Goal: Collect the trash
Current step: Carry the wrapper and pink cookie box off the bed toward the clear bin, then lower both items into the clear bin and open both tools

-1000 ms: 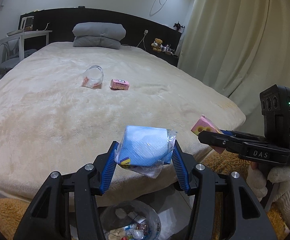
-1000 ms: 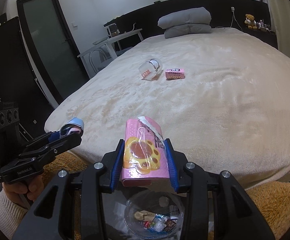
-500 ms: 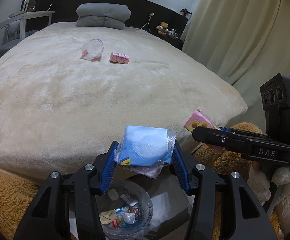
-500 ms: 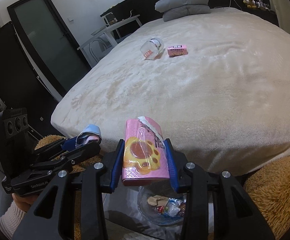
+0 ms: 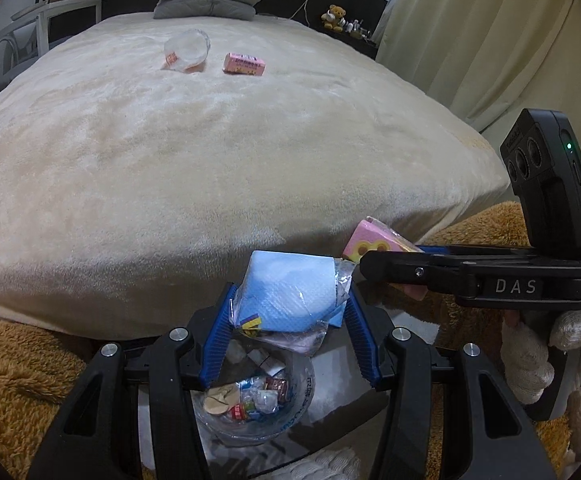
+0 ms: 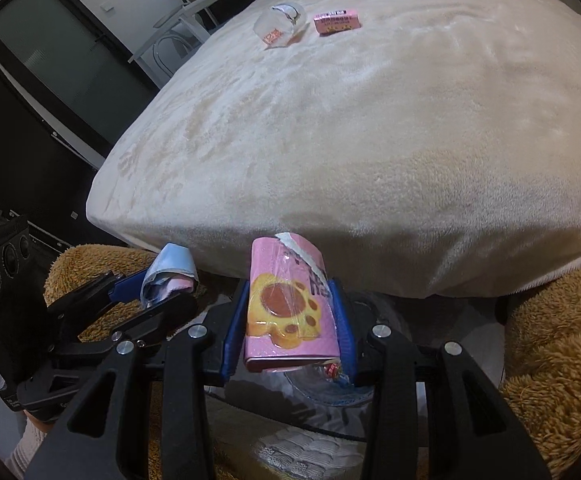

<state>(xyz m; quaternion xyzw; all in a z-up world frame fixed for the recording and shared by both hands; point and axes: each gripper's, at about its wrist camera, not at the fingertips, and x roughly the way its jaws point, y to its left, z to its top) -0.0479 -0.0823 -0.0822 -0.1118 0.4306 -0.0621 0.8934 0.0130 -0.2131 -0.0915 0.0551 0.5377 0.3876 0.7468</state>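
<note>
Both my claws have dipped toward the clear bin (image 5: 250, 404) of wrappers, my left gripper (image 5: 288, 320) pinching the blue packet (image 5: 286, 292), my right gripper (image 6: 290, 320) the pink packet (image 6: 286, 304).

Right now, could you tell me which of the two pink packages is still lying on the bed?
The small pink box beside the clear cup; the paw-print pack is held.

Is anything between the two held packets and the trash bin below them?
Nothing visible. The blue tissue pack in the left gripper hangs over the open bin; the pink packet in the right gripper has the bin's rim just beneath.
</note>
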